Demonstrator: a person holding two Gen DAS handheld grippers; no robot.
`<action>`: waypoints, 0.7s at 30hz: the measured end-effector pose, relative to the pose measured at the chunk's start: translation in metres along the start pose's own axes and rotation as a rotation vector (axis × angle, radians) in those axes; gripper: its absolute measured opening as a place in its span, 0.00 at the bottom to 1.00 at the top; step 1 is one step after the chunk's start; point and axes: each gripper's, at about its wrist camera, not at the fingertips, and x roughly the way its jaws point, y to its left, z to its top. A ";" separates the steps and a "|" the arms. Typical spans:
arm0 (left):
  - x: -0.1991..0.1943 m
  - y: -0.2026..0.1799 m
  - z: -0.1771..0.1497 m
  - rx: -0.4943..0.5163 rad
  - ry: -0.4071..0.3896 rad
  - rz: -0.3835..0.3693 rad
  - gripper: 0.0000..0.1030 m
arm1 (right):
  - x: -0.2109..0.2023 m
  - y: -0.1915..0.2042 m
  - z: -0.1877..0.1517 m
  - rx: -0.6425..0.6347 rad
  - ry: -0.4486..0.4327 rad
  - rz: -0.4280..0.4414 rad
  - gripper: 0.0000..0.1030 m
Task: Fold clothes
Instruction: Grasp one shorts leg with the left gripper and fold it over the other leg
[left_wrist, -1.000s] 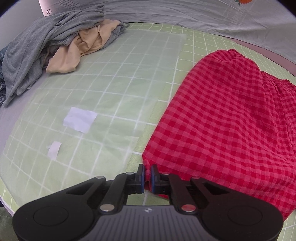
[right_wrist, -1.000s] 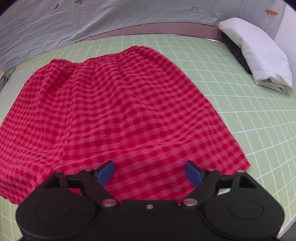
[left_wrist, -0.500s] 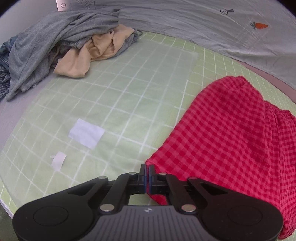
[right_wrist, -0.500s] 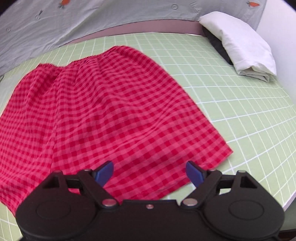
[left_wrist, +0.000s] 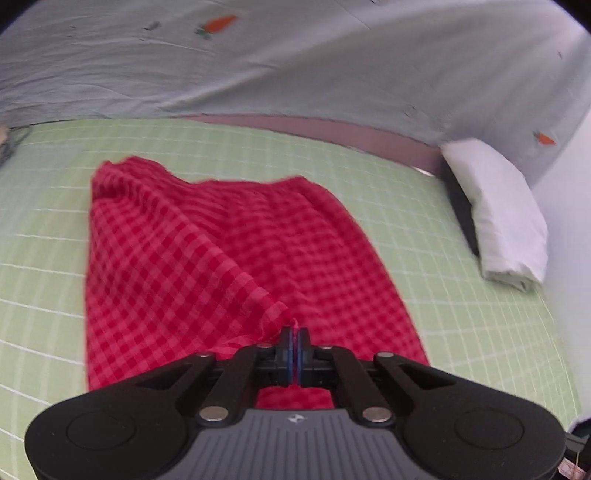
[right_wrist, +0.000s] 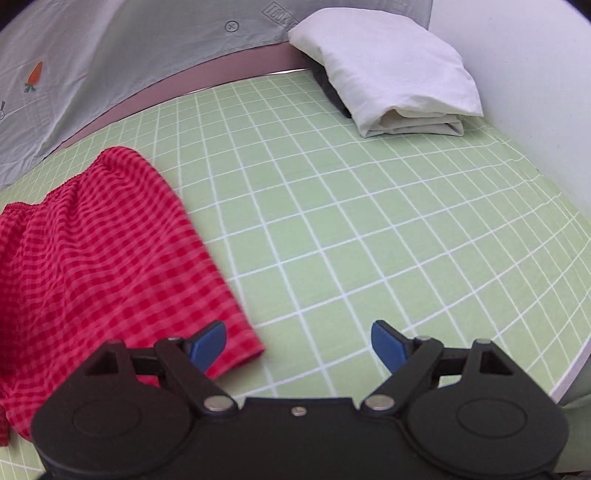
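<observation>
Red checked shorts (left_wrist: 192, 258) lie on the green grid mat (left_wrist: 44, 229). My left gripper (left_wrist: 294, 334) is shut on their lower left corner and holds it lifted over the rest of the cloth, so the left part lies doubled over the right. The shorts also show in the right wrist view (right_wrist: 92, 251), at the left. My right gripper (right_wrist: 297, 341) is open and empty, just above the mat beside the shorts' lower right corner; its left fingertip (right_wrist: 207, 341) is over the hem.
A folded white cloth stack (right_wrist: 391, 74) sits at the mat's far right corner, also seen in the left wrist view (left_wrist: 506, 218). A grey sheet with carrot prints (left_wrist: 295, 59) runs along the back. The mat's right edge (right_wrist: 576, 365) is near.
My left gripper has carried the shorts' corner up and to the right, folding the cloth over itself. My right gripper has moved right, off the cloth, still open.
</observation>
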 end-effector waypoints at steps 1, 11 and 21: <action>0.003 -0.022 -0.002 0.023 0.008 -0.018 0.08 | 0.003 -0.009 0.001 0.000 0.008 0.001 0.84; 0.008 -0.044 -0.046 -0.092 0.042 0.142 0.40 | 0.012 -0.025 0.017 -0.088 -0.015 0.119 0.84; 0.020 0.007 -0.059 -0.317 0.103 0.296 0.50 | 0.017 0.071 0.022 -0.369 -0.046 0.369 0.73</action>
